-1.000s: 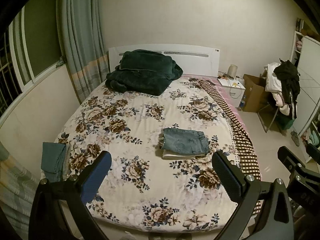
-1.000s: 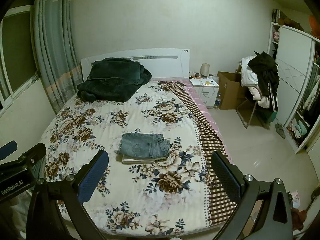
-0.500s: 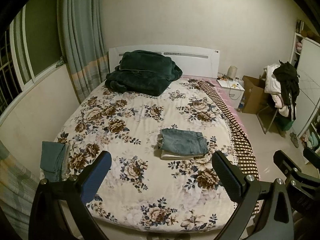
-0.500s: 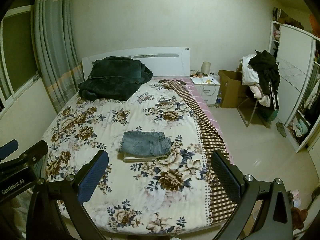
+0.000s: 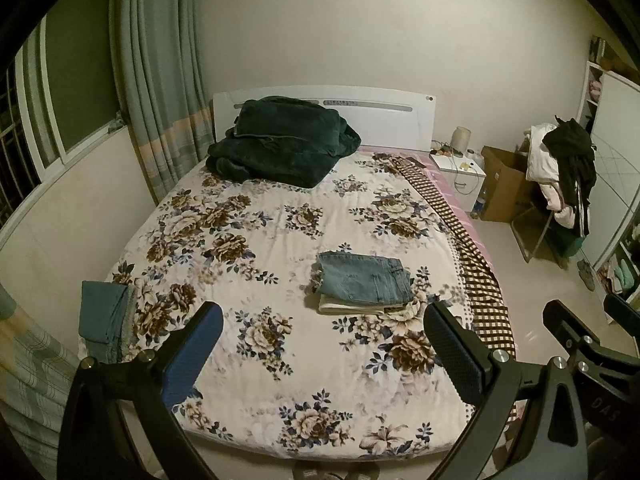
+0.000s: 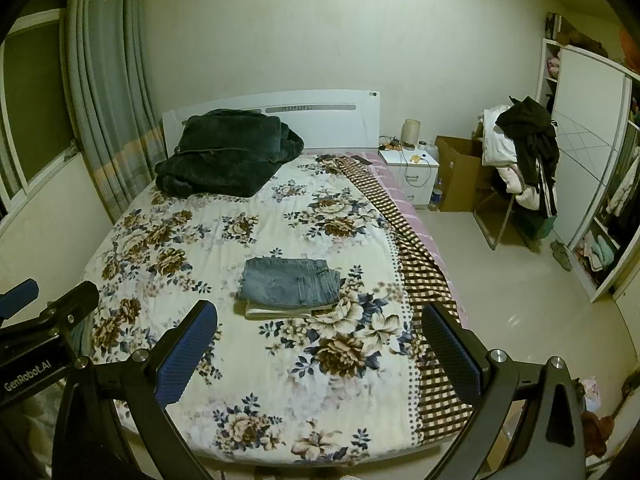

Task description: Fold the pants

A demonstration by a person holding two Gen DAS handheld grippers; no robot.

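Observation:
Folded blue jeans [image 5: 364, 282] lie on top of a folded pale garment [image 5: 348, 307] on the floral bedspread [image 5: 260, 248], right of the bed's middle. The stack also shows in the right wrist view [image 6: 292, 282]. A folded teal garment [image 5: 102, 316] lies at the bed's front left corner. My left gripper [image 5: 322, 350] is open and empty, held well back from the bed's foot. My right gripper [image 6: 320, 350] is open and empty, also back from the foot. Each gripper shows at the edge of the other's view.
A dark green blanket [image 5: 280, 148] is heaped by the white headboard [image 5: 380, 116]. A checked blanket [image 6: 416, 276] hangs down the bed's right side. A nightstand [image 6: 412, 172], cardboard box [image 6: 460, 172], clothes-laden chair [image 6: 520, 168] and wardrobe [image 6: 592, 152] stand at right. Curtains [image 5: 160, 80] hang at left.
Both grippers have drifted slightly back and up from the bed, so the bed sits a little lower and smaller in view. Jaws stay open. The folded stack has not moved.

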